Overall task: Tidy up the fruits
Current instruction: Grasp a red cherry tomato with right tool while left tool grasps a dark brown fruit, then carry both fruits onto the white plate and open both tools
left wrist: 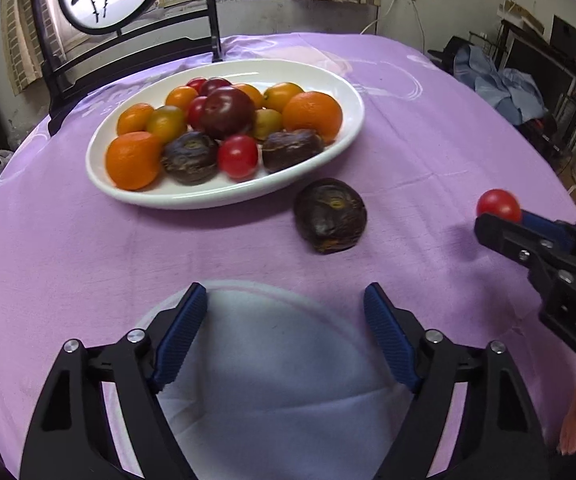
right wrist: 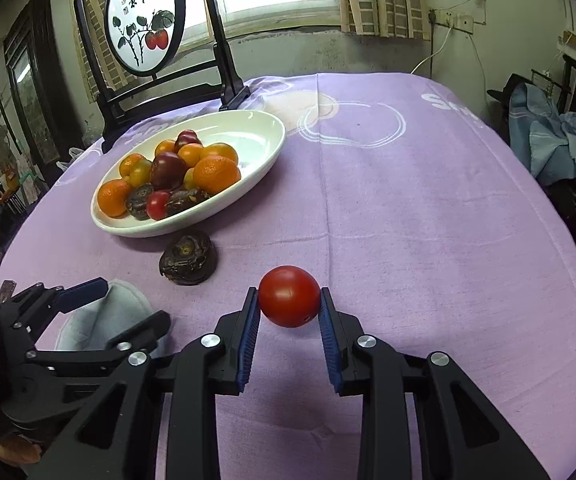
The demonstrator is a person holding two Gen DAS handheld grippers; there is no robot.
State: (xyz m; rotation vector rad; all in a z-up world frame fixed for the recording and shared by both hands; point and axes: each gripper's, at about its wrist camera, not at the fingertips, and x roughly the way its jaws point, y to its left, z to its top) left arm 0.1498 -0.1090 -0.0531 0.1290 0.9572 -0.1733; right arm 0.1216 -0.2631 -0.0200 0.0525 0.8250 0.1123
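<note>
Tomato (right wrist: 289, 296) pinched in the right claw (right wrist: 288, 308) above the cloth (right wrist: 408, 220), plate (right wrist: 256, 172) of fruit ahead and to its left, dark fruit (right wrist: 188, 260) between; left claw (left wrist: 286, 320) empty, jaws apart, nearer that fruit.

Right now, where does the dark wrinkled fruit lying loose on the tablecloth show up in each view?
Left wrist: dark wrinkled fruit sits right of centre, just below the white plate's near rim.
Right wrist: same fruit sits left of centre, below the plate, up-left of the held red tomato.
Shared landmark: the round painted screen behind the plate.
</note>
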